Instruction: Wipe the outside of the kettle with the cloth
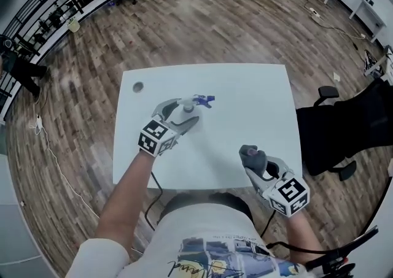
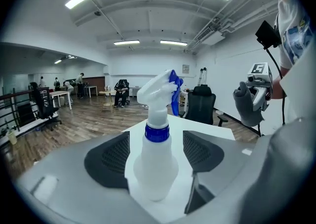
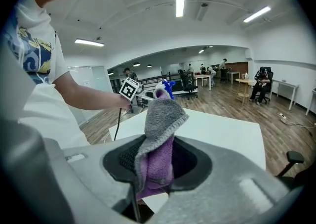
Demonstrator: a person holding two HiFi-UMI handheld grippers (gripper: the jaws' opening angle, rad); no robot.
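Observation:
A white spray bottle point(image 1: 198, 101) with a blue collar and trigger stands upright on the white table point(image 1: 245, 86). My left gripper point(image 1: 186, 113) is open around it. In the left gripper view the bottle point(image 2: 155, 163) sits between the two dark pads point(image 2: 111, 156), with a gap on each side. Near the table's front right edge, my right gripper point(image 1: 256, 163) is shut on a grey and purple cloth point(image 1: 252, 156). The cloth point(image 3: 160, 139) sticks up from between the jaws in the right gripper view. No kettle shows in any view.
A round cable hole point(image 1: 137, 86) marks the table's far left corner. A black office chair point(image 1: 344, 129) stands close to the table's right side. A cable point(image 1: 150, 194) hangs by the front edge. Wooden floor surrounds the table, with desks and people far off.

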